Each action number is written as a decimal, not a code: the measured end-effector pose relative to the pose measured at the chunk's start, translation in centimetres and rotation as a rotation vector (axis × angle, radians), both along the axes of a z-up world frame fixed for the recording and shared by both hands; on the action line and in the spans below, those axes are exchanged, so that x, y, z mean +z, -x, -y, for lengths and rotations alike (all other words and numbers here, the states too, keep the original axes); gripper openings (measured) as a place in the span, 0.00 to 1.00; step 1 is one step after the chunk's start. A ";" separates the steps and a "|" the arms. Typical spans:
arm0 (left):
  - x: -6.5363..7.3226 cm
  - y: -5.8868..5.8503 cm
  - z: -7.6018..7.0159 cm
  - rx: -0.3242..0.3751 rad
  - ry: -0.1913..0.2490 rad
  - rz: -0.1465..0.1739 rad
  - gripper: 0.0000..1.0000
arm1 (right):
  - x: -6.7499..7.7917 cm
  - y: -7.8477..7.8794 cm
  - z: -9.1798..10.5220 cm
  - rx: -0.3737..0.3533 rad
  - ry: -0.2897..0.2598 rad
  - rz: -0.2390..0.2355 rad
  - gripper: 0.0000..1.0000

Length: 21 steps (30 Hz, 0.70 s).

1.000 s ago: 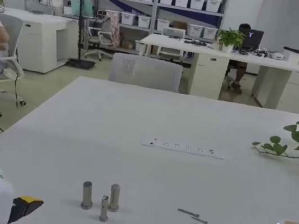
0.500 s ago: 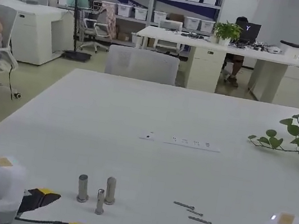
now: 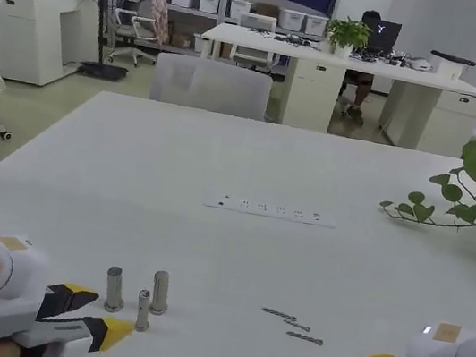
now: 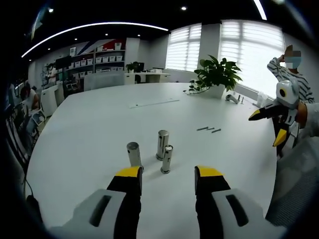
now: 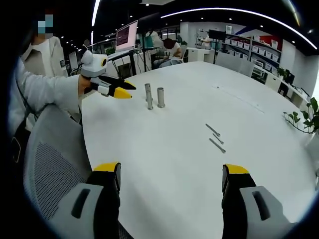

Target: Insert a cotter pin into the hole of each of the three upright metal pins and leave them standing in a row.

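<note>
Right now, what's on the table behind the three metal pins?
Bare table, then a power strip farther back. Cotter pins lie to the metal pins' right, not behind. Nothing there is covered.

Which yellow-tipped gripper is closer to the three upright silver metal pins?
Left. The left gripper sits close to the three upright silver metal pins, which stand just ahead of its open jaws; the right gripper is farther off, beyond the thin cotter pins.

Three metal pins [image 3: 143,308] together on the table [image 3: 223,158], cotter pins [image 3: 296,325] apart to their right
</note>
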<state>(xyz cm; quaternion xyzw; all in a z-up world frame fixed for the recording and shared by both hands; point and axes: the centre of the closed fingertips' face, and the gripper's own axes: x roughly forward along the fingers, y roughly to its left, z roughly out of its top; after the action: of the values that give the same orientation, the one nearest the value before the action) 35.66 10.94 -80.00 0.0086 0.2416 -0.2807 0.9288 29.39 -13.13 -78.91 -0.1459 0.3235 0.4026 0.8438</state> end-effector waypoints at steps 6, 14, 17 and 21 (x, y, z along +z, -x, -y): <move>-0.6 -0.8 0.2 0.007 -0.001 0.022 0.37 | 0.2 -0.2 0.1 -0.006 0.006 -0.003 0.86; -2.0 -1.4 0.7 -0.047 -0.040 0.034 0.31 | 0.2 -0.1 0.0 -0.007 0.011 -0.008 0.85; -2.3 -1.9 0.9 -0.066 -0.026 0.034 0.31 | 0.3 -0.2 0.0 -0.008 0.011 -0.009 0.85; -2.9 -2.4 1.6 -0.108 -0.025 0.038 0.33 | 0.2 -0.2 0.0 -0.009 0.015 -0.014 0.85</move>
<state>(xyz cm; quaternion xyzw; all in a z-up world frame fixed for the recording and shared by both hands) 38.08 9.37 -82.85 0.0387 0.2266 -0.3274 0.9165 29.58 -13.13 -78.70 -0.1482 0.3329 0.3975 0.8421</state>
